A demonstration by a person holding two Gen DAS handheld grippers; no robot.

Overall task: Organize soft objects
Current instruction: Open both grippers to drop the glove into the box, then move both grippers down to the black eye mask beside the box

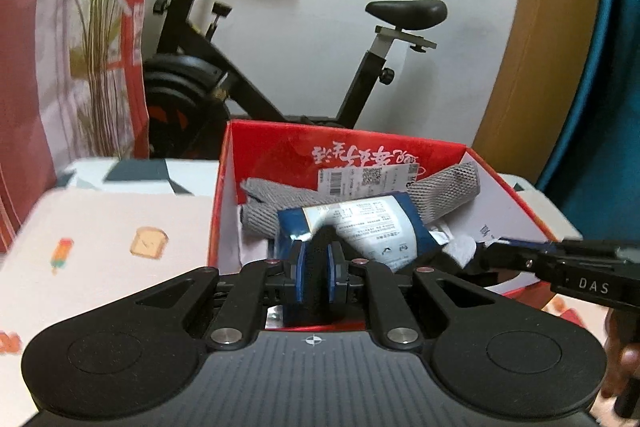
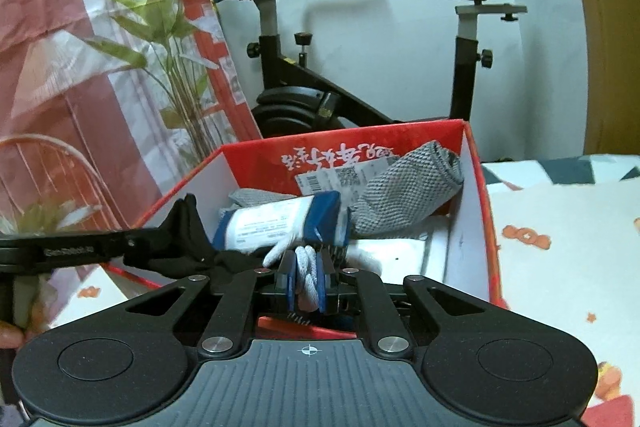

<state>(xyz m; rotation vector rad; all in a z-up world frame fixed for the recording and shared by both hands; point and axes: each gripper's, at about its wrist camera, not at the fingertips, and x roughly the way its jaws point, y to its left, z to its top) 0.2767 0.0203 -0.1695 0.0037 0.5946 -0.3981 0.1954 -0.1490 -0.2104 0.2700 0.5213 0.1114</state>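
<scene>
A red box [image 1: 348,137] with white inner walls stands open on the table just ahead of both grippers. Inside it lie a grey knitted cloth [image 1: 440,187], a blue-and-white packet [image 1: 372,223] and a barcode tag. My left gripper [image 1: 318,255] is shut on a black cloth [image 1: 317,279] over the box's near edge. In the right wrist view the left gripper [image 2: 160,233] reaches in from the left with that black cloth [image 2: 188,227] hanging from it. My right gripper [image 2: 307,267] is shut on a white knitted glove [image 2: 306,281] just inside the box [image 2: 344,133], beside the packet [image 2: 280,223] and the grey cloth [image 2: 408,183].
A black exercise bike [image 1: 248,83] stands behind the table. A leafy plant [image 2: 160,27] and a red-and-white curtain [image 1: 24,67] are at the left. The tablecloth [image 1: 120,227] has small food prints. A wooden door [image 1: 532,47] rises at the right. A person's hand [image 1: 624,359] holds the right gripper's handle.
</scene>
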